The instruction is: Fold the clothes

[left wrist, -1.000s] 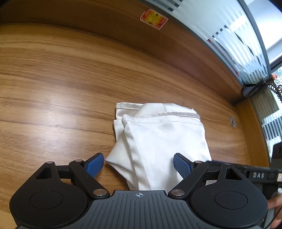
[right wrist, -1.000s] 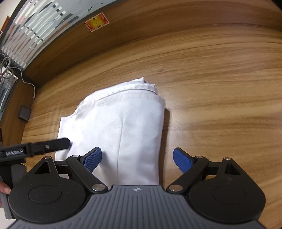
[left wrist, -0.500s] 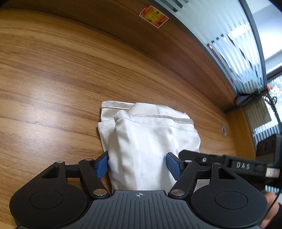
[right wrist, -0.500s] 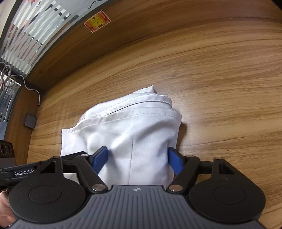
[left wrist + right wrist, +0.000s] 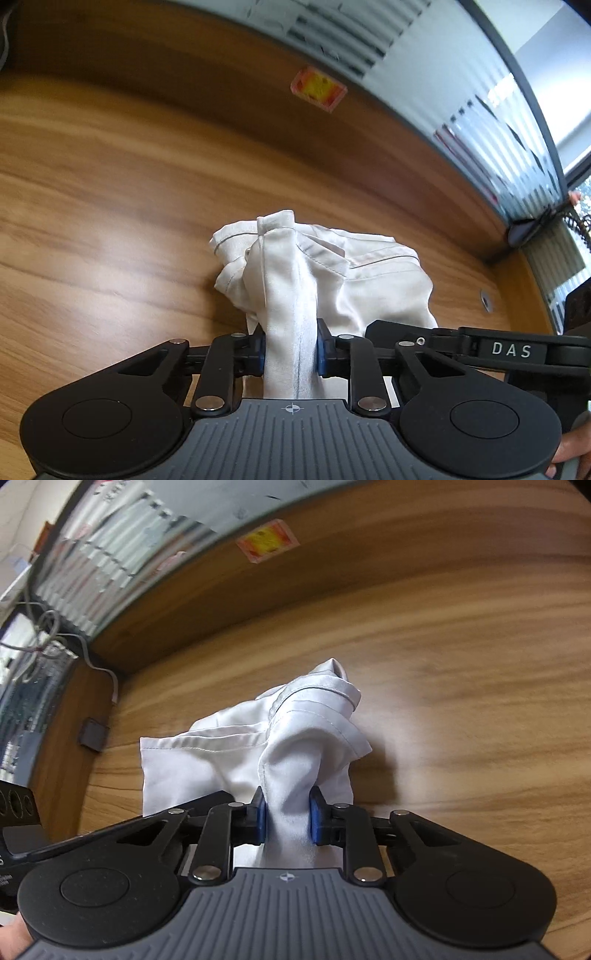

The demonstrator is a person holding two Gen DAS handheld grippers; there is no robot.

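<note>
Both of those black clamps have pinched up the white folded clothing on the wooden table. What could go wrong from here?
Each gripper, left and right, is closing on a bunched ridge of the white garment, not a clean edge. Lifting may undo the folds already made. The cloth looks smooth, so it might slip out. The grippers also sit close together, so they could bump.

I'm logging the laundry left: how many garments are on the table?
1: a white garment bunched mid-table, its near edge pinched by the closing left gripper and right gripper. More could be hidden underneath.
</note>
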